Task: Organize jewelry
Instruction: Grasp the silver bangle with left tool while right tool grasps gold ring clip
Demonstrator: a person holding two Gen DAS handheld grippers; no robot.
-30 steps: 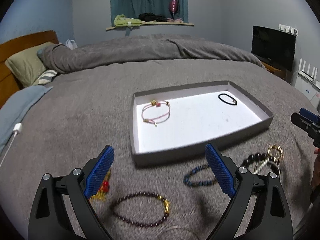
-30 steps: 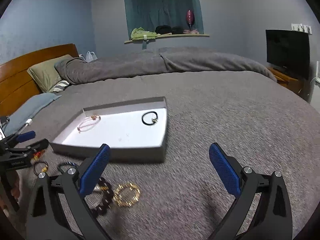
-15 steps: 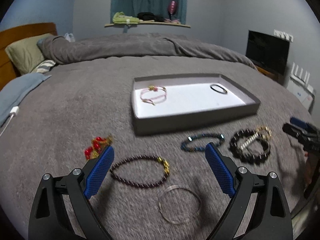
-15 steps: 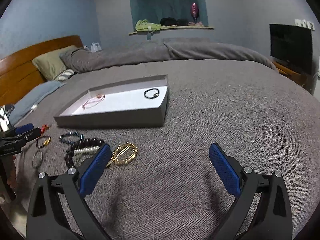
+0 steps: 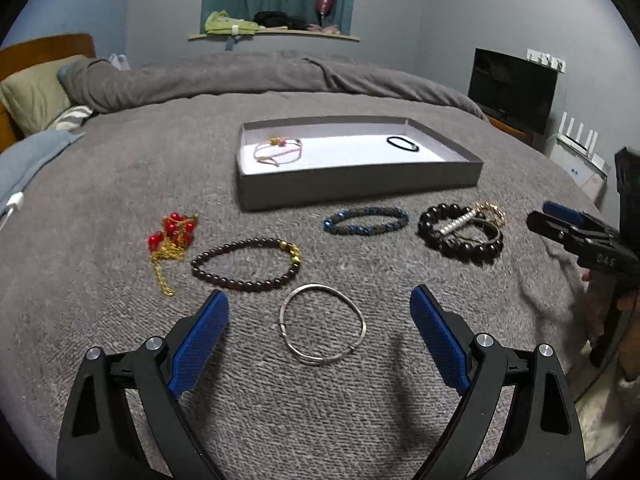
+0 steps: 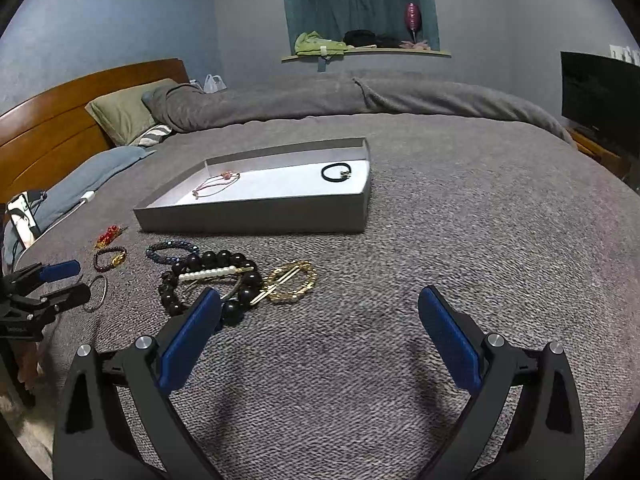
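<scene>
A grey tray on the bed holds a pink cord bracelet and a black hair tie. In front of it lie a red and gold chain, a dark bead bracelet, a silver bangle, a blue bead bracelet and a big black bead bracelet with a pearl clip. My left gripper is open, empty, just over the bangle. My right gripper is open, empty, near the black beads and a gold hoop.
The grey blanket covers the whole bed. Pillows and a wooden headboard are at the left. A TV stands at the right. The tray also shows in the right wrist view.
Both grippers have pulled back and down from the tray. The loose jewelry in front of the tray has come into full view. Both stay open.
</scene>
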